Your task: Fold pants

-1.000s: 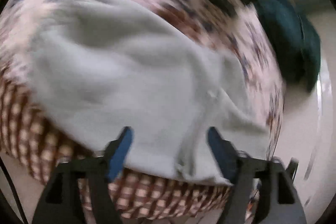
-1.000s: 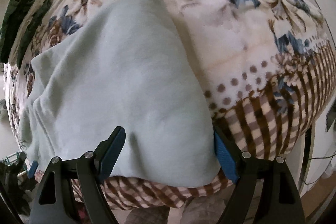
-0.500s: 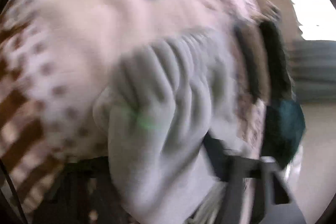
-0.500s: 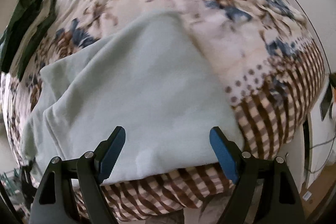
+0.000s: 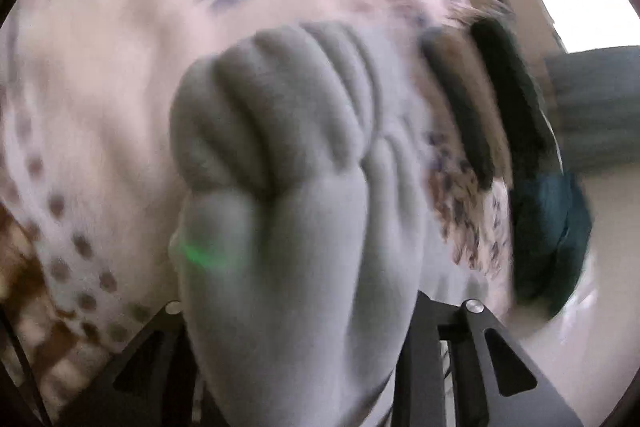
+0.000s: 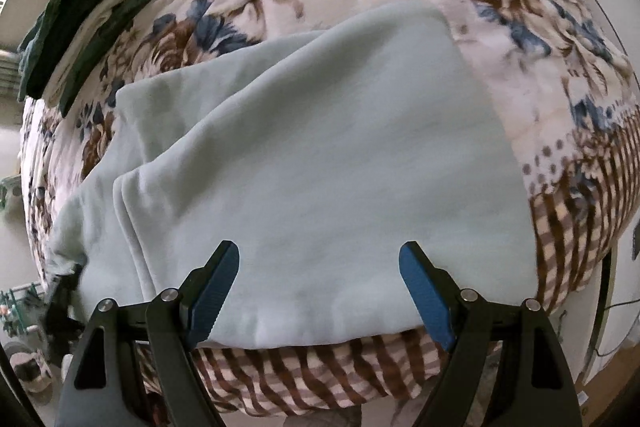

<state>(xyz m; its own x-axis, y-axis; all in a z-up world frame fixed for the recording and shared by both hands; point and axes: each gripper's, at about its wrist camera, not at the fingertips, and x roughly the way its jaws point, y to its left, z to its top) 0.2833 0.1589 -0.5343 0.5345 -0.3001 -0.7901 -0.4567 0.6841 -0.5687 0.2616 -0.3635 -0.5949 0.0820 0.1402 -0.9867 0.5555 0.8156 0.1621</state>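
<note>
The pants (image 6: 320, 155), pale mint fleece, lie partly folded on the blanket (image 6: 520, 39), near hem at six o'clock along the bed's edge. The left gripper (image 5: 296, 307) is clenched on a bunched fistful of them, cloth hiding its fingers, likely to carry that end over for the next fold. The right gripper (image 6: 319, 291) hovers at the hem, jaws spread wide, gripping nothing. Dark clothes (image 6: 84, 15) wait at ten o'clock, well apart.

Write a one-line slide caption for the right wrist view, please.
Open right gripper poised over pale green pants spread on a floral blanket.
</note>
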